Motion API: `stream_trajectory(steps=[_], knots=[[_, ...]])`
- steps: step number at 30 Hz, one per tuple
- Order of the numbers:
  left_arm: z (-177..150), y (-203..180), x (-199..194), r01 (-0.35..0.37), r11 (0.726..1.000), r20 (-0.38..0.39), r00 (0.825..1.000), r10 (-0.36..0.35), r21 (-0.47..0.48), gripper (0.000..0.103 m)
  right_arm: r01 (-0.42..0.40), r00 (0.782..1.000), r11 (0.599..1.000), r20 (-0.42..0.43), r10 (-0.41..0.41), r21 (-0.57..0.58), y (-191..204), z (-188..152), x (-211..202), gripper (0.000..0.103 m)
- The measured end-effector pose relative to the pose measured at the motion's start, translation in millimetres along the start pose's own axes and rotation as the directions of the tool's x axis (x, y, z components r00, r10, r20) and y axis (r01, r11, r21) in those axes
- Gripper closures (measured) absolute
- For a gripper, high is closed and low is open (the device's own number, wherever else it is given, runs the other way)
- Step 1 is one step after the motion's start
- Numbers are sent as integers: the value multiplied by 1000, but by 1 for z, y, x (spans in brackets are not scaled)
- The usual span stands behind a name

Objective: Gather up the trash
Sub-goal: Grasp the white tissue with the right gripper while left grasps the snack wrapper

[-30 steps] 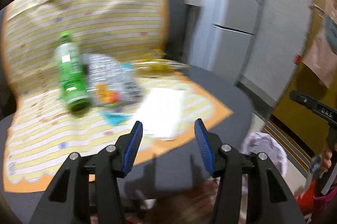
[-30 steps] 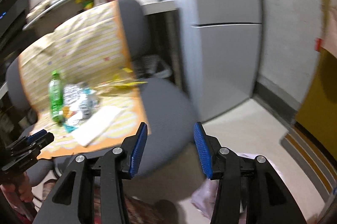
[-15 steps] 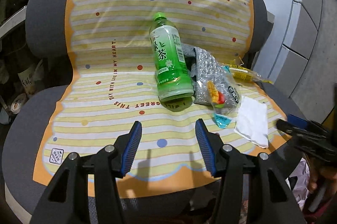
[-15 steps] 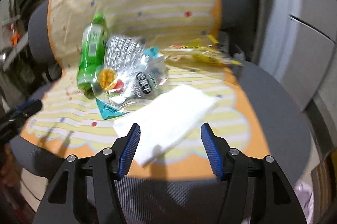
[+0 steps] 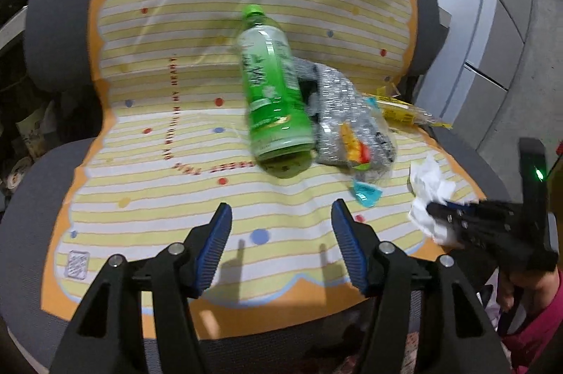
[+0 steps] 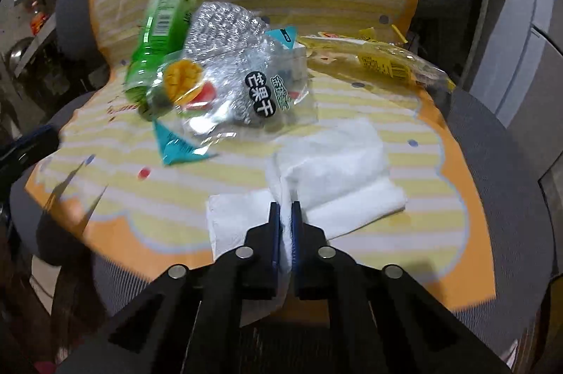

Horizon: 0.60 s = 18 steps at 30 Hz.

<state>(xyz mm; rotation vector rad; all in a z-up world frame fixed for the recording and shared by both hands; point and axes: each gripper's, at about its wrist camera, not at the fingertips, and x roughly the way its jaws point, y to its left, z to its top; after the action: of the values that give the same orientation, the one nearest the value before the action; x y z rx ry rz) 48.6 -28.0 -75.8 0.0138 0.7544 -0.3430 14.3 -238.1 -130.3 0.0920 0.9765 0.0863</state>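
Right gripper (image 6: pixel 285 215): jaws closed, having just shut on a fold of the white paper napkin (image 6: pixel 330 170). A ridge of tissue is pinched upright between the blue pads; the rest of the sheet lies on the striped seat cover (image 6: pixel 404 113), spread ahead and to the right of the tips. The napkin sits at the front right of the seat, just short of the orange border.

Left gripper (image 5: pixel 281 240): jaws roughly half open, having just been opening, with nothing between them. It hovers over a bare stretch of cover at the front centre of the office chair (image 5: pixel 52 22).

Remaining trash, outward from the left gripper: the green tea bottle (image 5: pixel 274 99) lies straight ahead, long axis running away from the tips, cap toward the backrest, base nearest. Touching its right side is the clear dried-mango bag (image 5: pixel 352 127); beyond that, at the seat's right edge, the yellow wrapper (image 5: pixel 401 113).

Judgement: the napkin pick is secured and needs only lifting. The bottle falls to the left hand, which is nearer; its jaws already straddle the bottle's axis, so a forward reach should meet the base end.
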Motion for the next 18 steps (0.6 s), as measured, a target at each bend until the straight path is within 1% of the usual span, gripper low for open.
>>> stream_trajectory(steps=[2, 3, 6, 7, 8, 10, 13, 18], knots=[[4, -8, 7, 28, 1000, -8, 1000, -28, 3, 45, 5, 999, 1000, 44, -5, 18, -4, -5, -15, 99], [7, -13, 12, 39, 999, -9, 999, -39, 7, 45, 11, 997, 999, 82, -15, 39, -8, -7, -28, 99], [15, -28, 23, 67, 997, -6, 998, -67, 25, 46, 6, 985, 993, 173, -26, 118, -26, -6, -59, 99], [19, -35, 29, 79, 996, -11, 997, -79, 35, 48, 6, 981, 991, 190, -31, 134, -31, -7, -67, 99], [22, -40, 36, 80, 996, -20, 997, -79, 41, 51, 9, 979, 990, 200, -37, 141, -34, -8, -72, 98], [26, -48, 50, 80, 996, -44, 996, -78, 45, 59, 17, 976, 989, 213, -49, 150, -41, -10, -81, 98], [30, -55, 71, 76, 996, -86, 994, -73, 38, 67, 27, 975, 985, 213, -63, 168, -48, -15, -86, 98], [34, -60, 91, 101, 995, -128, 987, -97, 20, 68, 42, 976, 980, 202, -82, 192, -58, -23, -89, 98]])
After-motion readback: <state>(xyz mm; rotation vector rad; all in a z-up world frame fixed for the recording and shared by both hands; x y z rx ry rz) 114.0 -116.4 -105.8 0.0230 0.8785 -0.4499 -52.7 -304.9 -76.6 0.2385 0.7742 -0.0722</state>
